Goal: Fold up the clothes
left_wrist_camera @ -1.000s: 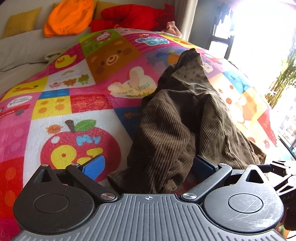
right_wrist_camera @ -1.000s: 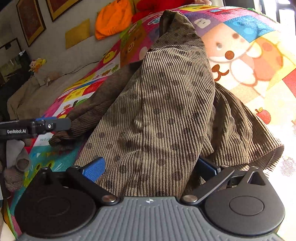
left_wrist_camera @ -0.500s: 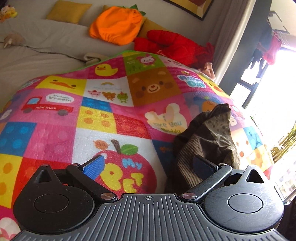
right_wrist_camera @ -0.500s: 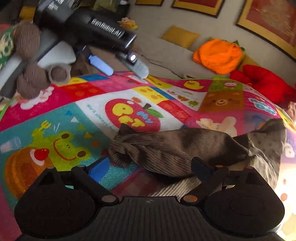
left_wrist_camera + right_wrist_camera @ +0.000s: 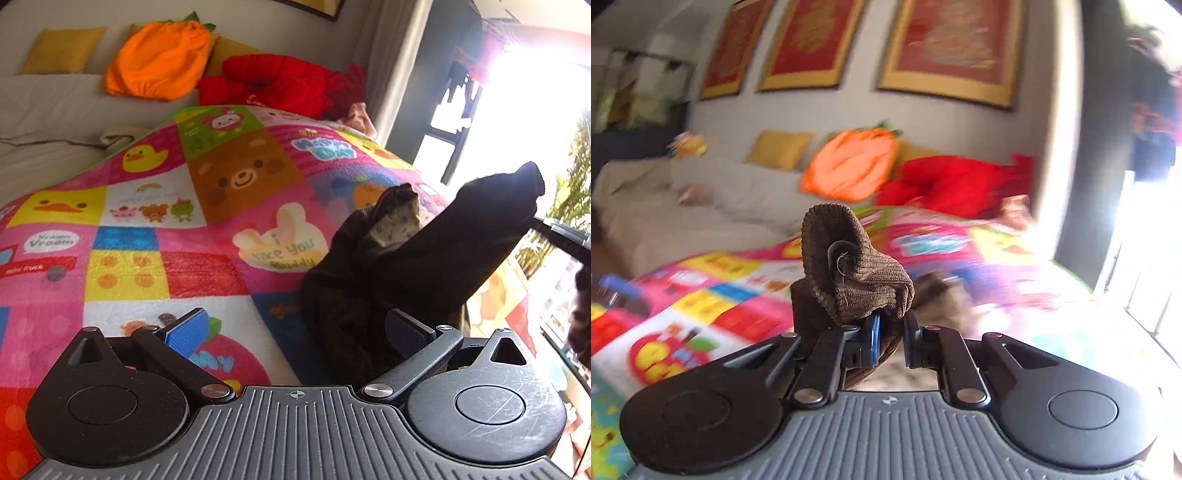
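The brown corduroy garment is not folded: it sits bunched at the right of the left wrist view on the patchwork play mat, with one end pulled up toward the bright window at the upper right of that frame. The right tongs are closed on a corner of that cloth, which curls over the fingertips in the middle of the right wrist view; that view is blurred. The left tongs stand wide open and hold nothing, their right finger just beside the heap. Judging from this, the garment wants spreading flat before any crease can be laid, so most of the folding is left. Along the top of both frames, an orange cushion, a red plush and yellow pillows lie well apart from the garment; the mat around it is open.
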`<state>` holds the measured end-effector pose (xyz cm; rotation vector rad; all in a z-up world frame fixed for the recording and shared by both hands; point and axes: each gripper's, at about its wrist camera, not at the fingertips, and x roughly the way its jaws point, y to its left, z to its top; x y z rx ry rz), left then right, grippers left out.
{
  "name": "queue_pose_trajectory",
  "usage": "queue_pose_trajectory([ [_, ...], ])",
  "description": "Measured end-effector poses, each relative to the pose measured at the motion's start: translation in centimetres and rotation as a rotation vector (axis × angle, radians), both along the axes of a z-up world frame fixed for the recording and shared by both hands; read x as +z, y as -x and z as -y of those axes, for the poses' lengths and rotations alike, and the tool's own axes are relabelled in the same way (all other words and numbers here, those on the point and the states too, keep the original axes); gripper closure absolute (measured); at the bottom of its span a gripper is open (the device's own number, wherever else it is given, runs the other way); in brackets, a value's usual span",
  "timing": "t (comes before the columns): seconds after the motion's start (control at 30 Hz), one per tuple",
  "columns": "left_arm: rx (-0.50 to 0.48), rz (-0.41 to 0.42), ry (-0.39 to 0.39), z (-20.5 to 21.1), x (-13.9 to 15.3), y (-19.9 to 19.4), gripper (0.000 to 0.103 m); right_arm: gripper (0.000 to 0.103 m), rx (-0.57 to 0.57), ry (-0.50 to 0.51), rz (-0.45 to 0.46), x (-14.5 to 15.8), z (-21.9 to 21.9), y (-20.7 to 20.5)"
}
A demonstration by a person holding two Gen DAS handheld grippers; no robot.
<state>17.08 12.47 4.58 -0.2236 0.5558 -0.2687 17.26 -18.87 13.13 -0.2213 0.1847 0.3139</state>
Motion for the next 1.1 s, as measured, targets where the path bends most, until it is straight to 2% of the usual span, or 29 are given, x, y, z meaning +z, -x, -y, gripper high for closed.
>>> queue_pose_trajectory([
  [0.07,-0.035,-0.04,-0.038,1.9,-1.3,-1.9,0.0,0.092,-0.151,-0.052,0.059,2.1,4.7,-0.3],
  [0.13,-0.066,-0.083,-0.059,3.8,-2.6,-3.9,0.0,0.092,-0.256,-0.088,0.082,2.9,8.2,0.0],
  [0.23,-0.085,-0.116,-0.089,6.2,-4.0,-6.1,0.0,0.092,-0.319,-0.09,0.086,2.3,10.7,0.4],
  [0.3,-0.089,-0.117,-0.174,8.1,-4.8,-7.3,0.004,0.092,-0.334,-0.086,0.074,1.3,11.5,0.5],
  [0.4,-0.098,-0.147,-0.284,10.0,-6.0,-8.3,0.032,0.092,-0.342,-0.091,0.046,-0.5,12.2,0.3],
  [0.47,-0.066,-0.126,-0.306,9.0,-5.4,-7.8,0.033,0.092,-0.342,-0.103,0.031,-1.2,12.6,0.2],
  [0.5,-0.048,-0.114,-0.315,8.5,-5.1,-7.5,0.04,0.092,-0.341,-0.109,0.027,-1.5,12.7,0.2],
  [0.57,-0.014,-0.09,-0.333,7.4,-4.4,-6.8,0.064,0.092,-0.339,-0.116,0.023,-1.8,12.8,0.5],
  [0.6,0.003,-0.079,-0.343,6.8,-4.1,-6.5,0.085,0.092,-0.338,-0.119,0.024,-1.9,12.9,0.7],
  [0.63,0.021,-0.067,-0.352,6.3,-3.8,-6.2,0.092,0.092,-0.337,-0.122,0.027,-1.8,13.0,0.9],
  [0.8,0.107,-0.008,-0.397,3.5,-2.1,-4.6,0.095,0.092,-0.33,-0.133,0.069,-0.1,13.1,2.8],
  [1.0,0.344,0.12,-0.414,-6.0,4.3,3.5,0.095,0.092,-0.299,-0.143,0.133,2.7,13.8,6.4],
  [1.1,0.444,0.191,-0.434,-8.9,7.4,7.0,0.095,0.092,-0.298,-0.134,0.181,4.0,13.3,7.8],
])
